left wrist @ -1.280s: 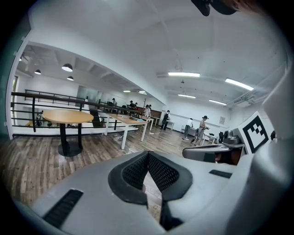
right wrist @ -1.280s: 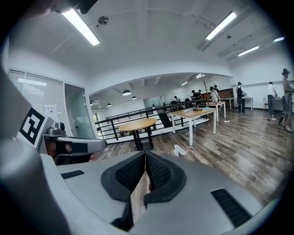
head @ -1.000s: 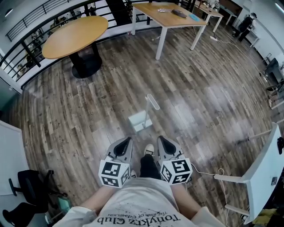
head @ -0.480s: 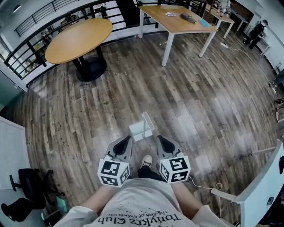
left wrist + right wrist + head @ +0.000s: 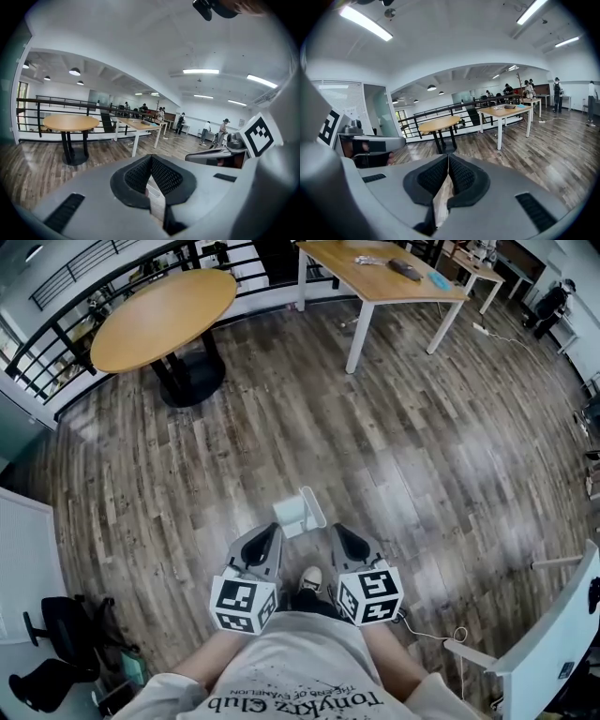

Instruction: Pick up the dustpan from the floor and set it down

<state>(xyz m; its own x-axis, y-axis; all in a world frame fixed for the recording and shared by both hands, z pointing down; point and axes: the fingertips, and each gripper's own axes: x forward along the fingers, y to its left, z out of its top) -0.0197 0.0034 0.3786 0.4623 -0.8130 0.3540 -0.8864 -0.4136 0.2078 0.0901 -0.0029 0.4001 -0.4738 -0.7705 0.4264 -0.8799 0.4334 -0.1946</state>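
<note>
I saw one dustpan (image 5: 292, 515), pale, standing on the wooden floor (image 5: 422, 456) just beyond the toe of the person's shoe (image 5: 314, 578). Its handle (image 5: 314, 506) rose from the pan toward the head camera, so its long axis ran roughly upright and looked short from above. The pan sat on the handle's left side in that view. I could not tell which way its mouth opened.

There were two grippers, one on each side of the shoe and both aimed forward and a little downward. The dustpan stood ahead of their tips and between them, touching neither. The left gripper (image 5: 272, 532) had its jaws drawn together at the tips, with nothing held between them in its own view (image 5: 150, 158). The right gripper (image 5: 338, 532) was likewise closed and empty (image 5: 448, 157). Each carried one marker cube, two in all, nearer the person than the shoe.

Far beyond the shoe stood one round counter (image 5: 159, 310) to the left. One rectangular counter (image 5: 375, 282) stood to the right with a few small items on it.
</note>
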